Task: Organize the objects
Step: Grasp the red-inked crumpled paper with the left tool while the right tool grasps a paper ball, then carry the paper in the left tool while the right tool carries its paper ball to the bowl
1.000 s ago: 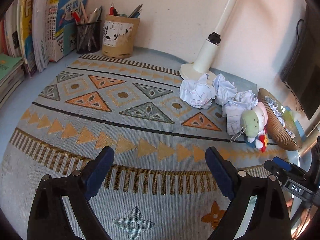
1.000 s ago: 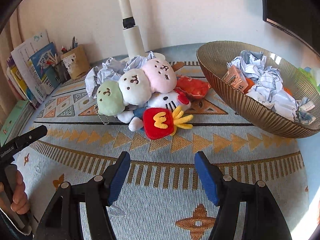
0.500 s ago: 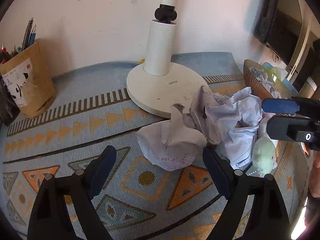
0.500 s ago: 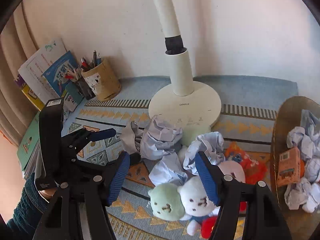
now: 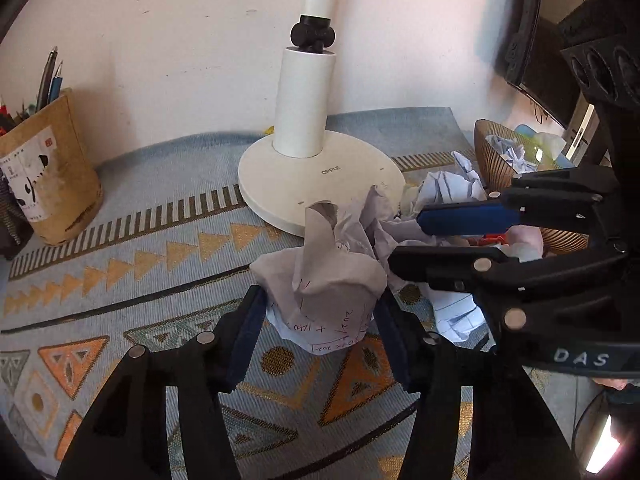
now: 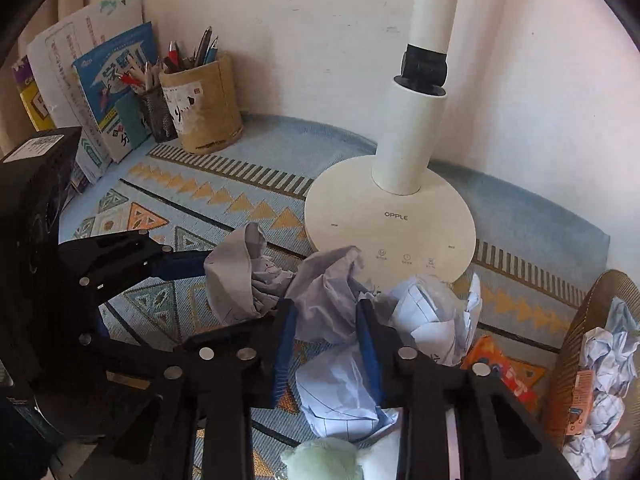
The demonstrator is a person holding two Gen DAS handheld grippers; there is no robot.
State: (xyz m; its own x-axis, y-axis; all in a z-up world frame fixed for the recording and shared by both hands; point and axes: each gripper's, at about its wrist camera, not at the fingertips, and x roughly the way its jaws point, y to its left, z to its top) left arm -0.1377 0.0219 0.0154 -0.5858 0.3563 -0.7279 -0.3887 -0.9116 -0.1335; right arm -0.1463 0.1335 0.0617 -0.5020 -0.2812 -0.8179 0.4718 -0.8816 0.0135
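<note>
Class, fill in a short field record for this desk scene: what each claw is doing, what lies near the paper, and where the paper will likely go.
left claw: closed around a crumpled paper ball with handwriting, on the patterned mat
right claw: closed on a second crumpled paper
lamp base: white, just behind both papers
bowl: at right, already holds crumpled paper
pen holder: back left, beside books
likely destination: the bowl, judging by its contents
</note>
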